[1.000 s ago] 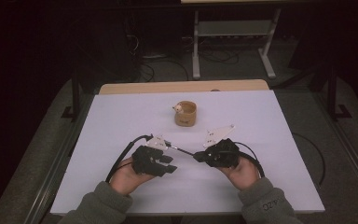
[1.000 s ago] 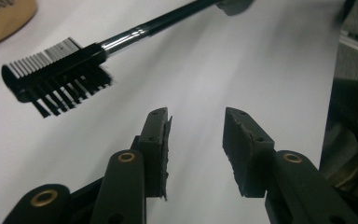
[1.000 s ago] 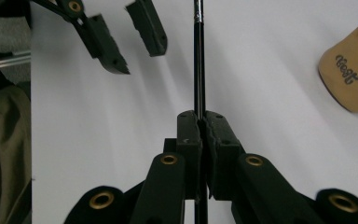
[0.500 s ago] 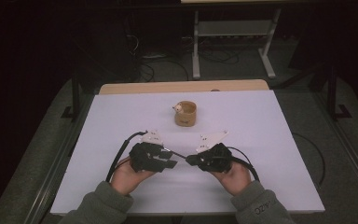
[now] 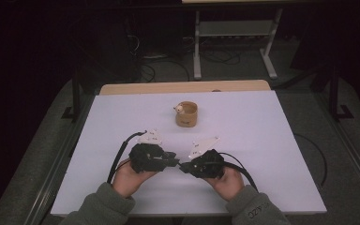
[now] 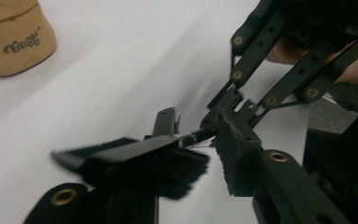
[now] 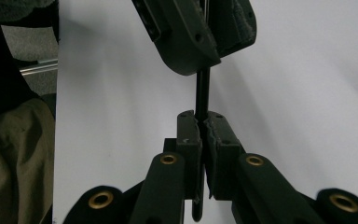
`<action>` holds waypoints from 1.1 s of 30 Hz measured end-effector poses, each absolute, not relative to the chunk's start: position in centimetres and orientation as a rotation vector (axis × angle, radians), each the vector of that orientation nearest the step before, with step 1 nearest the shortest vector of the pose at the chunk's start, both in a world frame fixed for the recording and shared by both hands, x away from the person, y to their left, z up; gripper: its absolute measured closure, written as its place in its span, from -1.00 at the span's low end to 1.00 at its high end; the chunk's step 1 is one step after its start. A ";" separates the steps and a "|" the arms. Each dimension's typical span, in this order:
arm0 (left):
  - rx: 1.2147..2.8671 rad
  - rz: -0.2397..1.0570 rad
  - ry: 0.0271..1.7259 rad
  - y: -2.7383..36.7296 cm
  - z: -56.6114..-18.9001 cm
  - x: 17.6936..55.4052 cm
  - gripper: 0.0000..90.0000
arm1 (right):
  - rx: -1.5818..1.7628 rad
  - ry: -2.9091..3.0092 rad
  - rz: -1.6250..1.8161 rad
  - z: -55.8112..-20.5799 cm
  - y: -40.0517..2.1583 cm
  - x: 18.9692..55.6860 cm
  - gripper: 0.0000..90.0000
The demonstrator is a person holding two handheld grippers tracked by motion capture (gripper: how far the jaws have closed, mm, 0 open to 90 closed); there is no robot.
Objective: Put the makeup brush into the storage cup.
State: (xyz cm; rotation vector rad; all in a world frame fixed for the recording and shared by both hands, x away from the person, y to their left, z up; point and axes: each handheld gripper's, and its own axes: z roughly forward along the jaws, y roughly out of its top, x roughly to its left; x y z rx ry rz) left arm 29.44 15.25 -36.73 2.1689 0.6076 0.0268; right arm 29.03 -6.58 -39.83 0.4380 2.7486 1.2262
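A thin black stick (image 7: pixel 203 88) is pinched between the pads of my right gripper (image 7: pixel 204 123), which is shut on it. Its far end runs between the jaws of my left gripper (image 7: pixel 208 51). In the left gripper view the left gripper (image 6: pixel 212 149) has one jaw blurred; its jaws have just been closing around the stick (image 6: pixel 195 136), with a small gap still showing. The right gripper (image 6: pixel 214 116) faces it tip to tip. From above, the left gripper (image 5: pixel 173 161) and the right gripper (image 5: pixel 183 166) meet over the near middle of the white table (image 5: pixel 262 140).
A small tan cup (image 5: pixel 186 115) with something pale at its rim stands mid-table, beyond the grippers; it appears again as the tan cup (image 6: pixel 14 39) at the upper left. Cables trail from both grippers. A metal stand and cables are on the dark floor behind.
The right hand has moved left and slightly down, bringing its gripper tip up to the left gripper. The left jaws have drawn closer together. The cup has not moved.
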 end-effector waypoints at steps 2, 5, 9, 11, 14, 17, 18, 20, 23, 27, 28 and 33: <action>2.163 0.009 0.600 15.1 -36.7 29.4 0.66 | 0.421 2.741 1.235 -39.9 -6.6 29.1 0.87; 2.162 0.010 0.592 15.0 -36.7 29.2 0.72 | 0.453 2.737 1.249 -39.9 -6.5 29.0 0.87; 2.149 -0.019 0.561 15.0 -36.7 29.2 0.84 | 0.458 2.743 1.248 -39.9 -6.3 28.9 0.85; 2.155 -0.020 0.549 14.8 -36.7 29.1 0.88 | 0.450 2.744 1.237 -40.0 -6.2 28.8 0.84; 2.168 -0.019 0.541 14.8 -36.6 29.1 0.89 | 0.439 2.745 1.235 -40.1 -6.1 28.8 0.84; 2.160 -0.022 0.545 14.9 -36.6 29.0 0.89 | 0.443 2.749 1.247 -40.1 -6.1 28.9 0.82; 2.162 -0.021 0.543 14.9 -36.6 29.0 0.89 | 0.447 2.749 1.250 -40.1 -6.1 28.9 0.80; 2.162 -0.030 0.552 14.8 -36.6 29.0 0.89 | 0.467 2.753 1.251 -40.2 -6.2 29.0 0.68; 2.173 -0.016 0.549 14.8 -36.6 29.0 0.89 | 0.489 2.758 1.247 -40.3 -6.3 29.0 0.53; 2.170 -0.004 0.556 15.1 -36.5 29.2 0.89 | 0.513 2.738 1.254 -40.1 -7.0 29.1 0.37; 2.169 -0.001 0.558 15.2 -36.5 29.2 0.89 | 0.515 2.726 1.258 -40.0 -7.3 29.2 0.32; 2.180 0.011 0.565 15.6 -36.5 29.5 0.89 | 0.604 2.715 1.262 -40.0 -8.9 29.4 0.15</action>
